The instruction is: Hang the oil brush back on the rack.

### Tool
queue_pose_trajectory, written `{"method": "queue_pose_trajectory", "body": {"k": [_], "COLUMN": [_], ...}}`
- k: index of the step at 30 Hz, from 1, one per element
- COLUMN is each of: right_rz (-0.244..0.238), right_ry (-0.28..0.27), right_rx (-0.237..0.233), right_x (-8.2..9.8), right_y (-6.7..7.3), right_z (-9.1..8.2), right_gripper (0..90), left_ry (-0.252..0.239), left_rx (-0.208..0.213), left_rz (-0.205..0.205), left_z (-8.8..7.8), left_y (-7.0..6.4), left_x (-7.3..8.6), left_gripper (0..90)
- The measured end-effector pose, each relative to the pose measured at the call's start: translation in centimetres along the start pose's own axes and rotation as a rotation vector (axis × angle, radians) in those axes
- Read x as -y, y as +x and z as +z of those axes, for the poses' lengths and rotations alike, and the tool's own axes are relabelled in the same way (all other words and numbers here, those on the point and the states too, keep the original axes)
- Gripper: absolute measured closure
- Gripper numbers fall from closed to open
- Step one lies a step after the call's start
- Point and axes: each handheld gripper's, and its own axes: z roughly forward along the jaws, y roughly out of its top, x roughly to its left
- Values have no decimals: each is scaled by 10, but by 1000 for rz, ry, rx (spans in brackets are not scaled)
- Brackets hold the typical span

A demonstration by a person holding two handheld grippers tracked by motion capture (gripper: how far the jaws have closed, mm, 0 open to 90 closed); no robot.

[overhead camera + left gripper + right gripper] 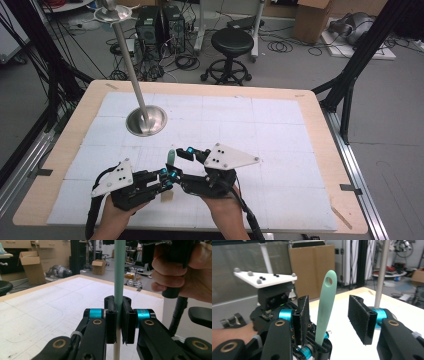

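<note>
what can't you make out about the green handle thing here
- Lower end of the green handle: in the left gripper view the left hand-held gripper clamps it, and the bottom edge cuts it off.
- High view: handle too small to identify.
- Right gripper view: its base is hidden behind the left gripper.

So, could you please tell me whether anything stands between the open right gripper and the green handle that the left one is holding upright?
Nothing visible does. The green handle rises in the open gap between the right gripper's fingers, touching neither, with the left gripper clamped on it lower down. The metal stand is farther off on the table.
</note>
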Motion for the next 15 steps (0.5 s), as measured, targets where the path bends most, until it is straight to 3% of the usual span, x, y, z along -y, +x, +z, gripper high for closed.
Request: {"method": "queue_pose_trajectory", "body": {"k": [9,11,15], "right_rz": [15,7,11], "right_ry": [7,12,16], "right_rx": [61,44,-4], "right_x": [-1,-1,-2], "right_y": [2,3,3], "right_z": [6,5,4], "right_gripper": [620,726,777], "left_ry": [14,20,18], "left_rx": [-49,-44,-27], "left_rz": [20,24,23], "left_z": [6,7,7], "left_y": [-6,-6,-7], "left_x": [-1,-1,-1], "left_gripper": [839,839,838]}}
